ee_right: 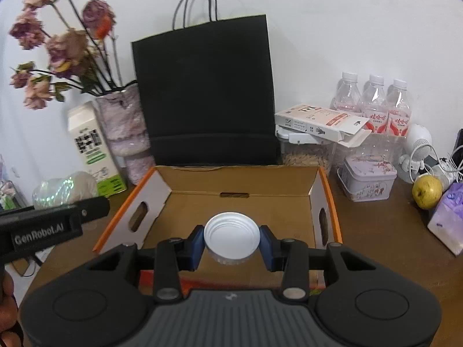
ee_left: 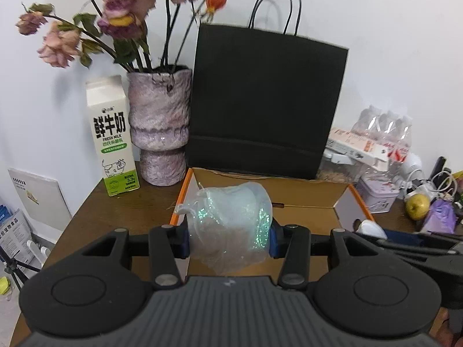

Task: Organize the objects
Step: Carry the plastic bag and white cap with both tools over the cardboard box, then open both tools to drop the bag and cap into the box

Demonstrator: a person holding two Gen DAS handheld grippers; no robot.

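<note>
Both grippers hover over the cardboard box point(ee_right: 240, 182): left gripper point(ee_left: 230, 238) pinching a glittery pouch point(ee_left: 231, 225), upright; right gripper point(ee_right: 231, 245) pinching a white lid point(ee_right: 231, 235), hollow side up.

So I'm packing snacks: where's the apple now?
In the right wrist view the apple sits on the table at far right, between the lilac tin and the purple tissue pack.

Left gripper point(ee_left: 230, 238): pitched downward over the cardboard box point(ee_left: 303, 202), blue pads clamped on a glittery pouch point(ee_left: 231, 225).
Right gripper point(ee_right: 231, 244): tilted down above the box, pads squeezing a white lid point(ee_right: 231, 235).
</note>
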